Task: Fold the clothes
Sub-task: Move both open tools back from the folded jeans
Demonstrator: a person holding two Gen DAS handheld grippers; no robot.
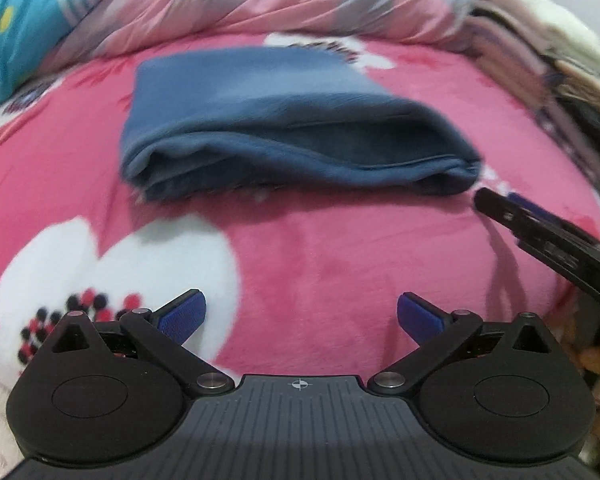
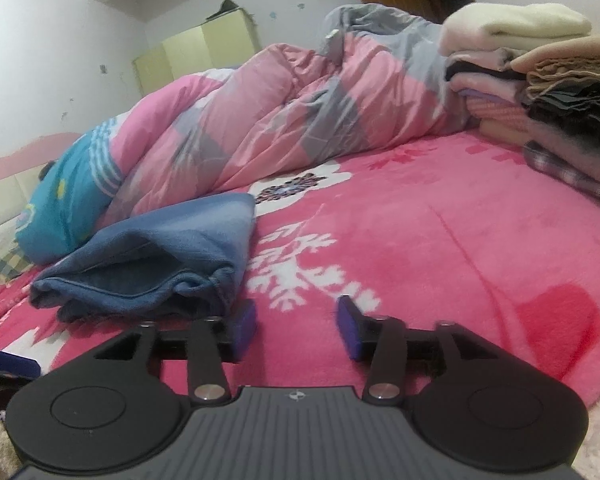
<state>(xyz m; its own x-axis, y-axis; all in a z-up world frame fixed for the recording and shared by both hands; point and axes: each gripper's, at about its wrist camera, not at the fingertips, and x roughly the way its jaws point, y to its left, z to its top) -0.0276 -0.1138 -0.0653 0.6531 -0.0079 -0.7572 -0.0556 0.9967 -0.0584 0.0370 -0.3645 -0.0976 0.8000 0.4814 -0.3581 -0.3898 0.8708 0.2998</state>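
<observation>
A folded blue garment lies flat on the pink flowered blanket. It also shows in the right wrist view, left of centre. My left gripper is open and empty, a short way in front of the garment's near fold. My right gripper is open and empty, just right of the garment's right end. The right gripper also shows in the left wrist view, low over the blanket beside the garment's right corner.
A rumpled pink and grey quilt lies behind the garment. A blue pillow is at the far left. A stack of folded clothes stands at the right. A pale cupboard stands by the wall.
</observation>
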